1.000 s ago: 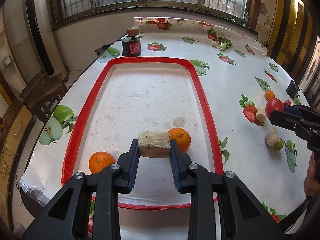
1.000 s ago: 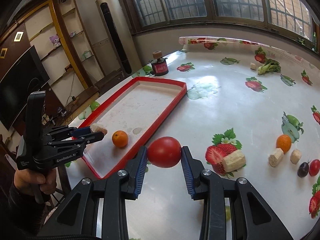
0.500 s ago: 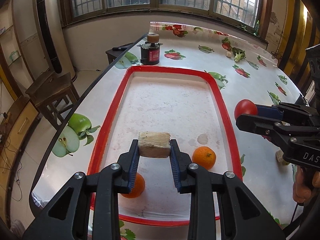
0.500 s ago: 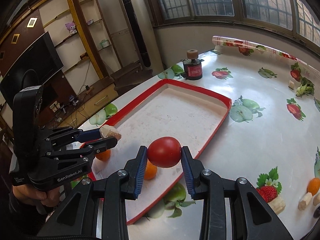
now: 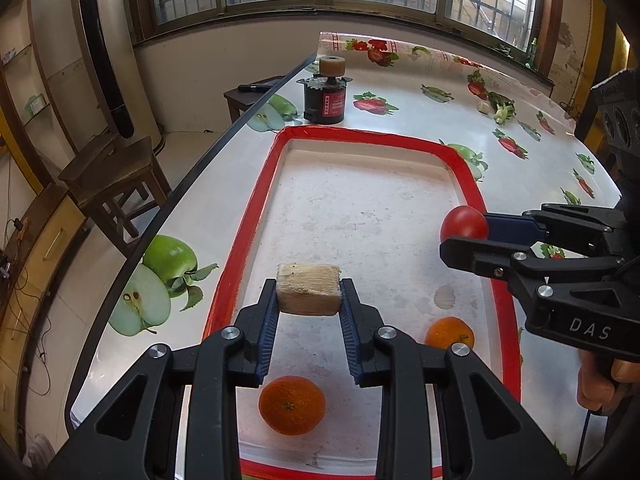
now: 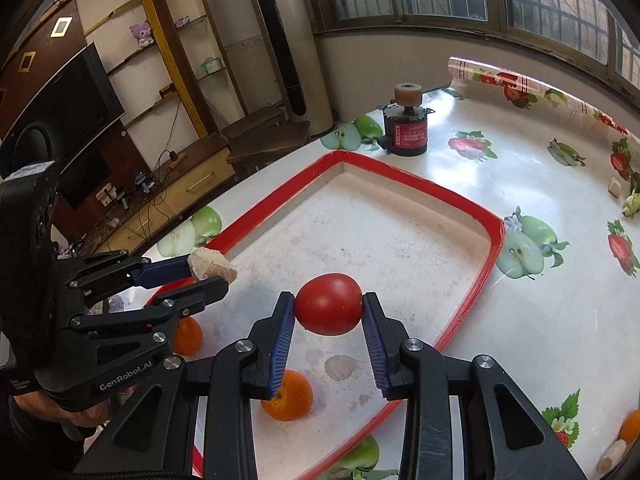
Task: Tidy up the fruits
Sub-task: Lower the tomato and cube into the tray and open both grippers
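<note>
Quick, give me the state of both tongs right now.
Left tongs: closed on the beige fibrous block, above the red-rimmed tray.
Right tongs: closed on the red tomato, above the same tray.

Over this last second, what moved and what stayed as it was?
The right gripper carried the tomato from above the bare table, across the red rim, to above the tray. The left gripper advanced farther over the tray with its pale block. Both grips and the two oranges are unchanged.

Two oranges (image 5: 291,405) (image 5: 449,333), one tomato (image 6: 329,304), one tan block (image 5: 309,289), one red-rimmed tray (image 5: 256,216).
</note>
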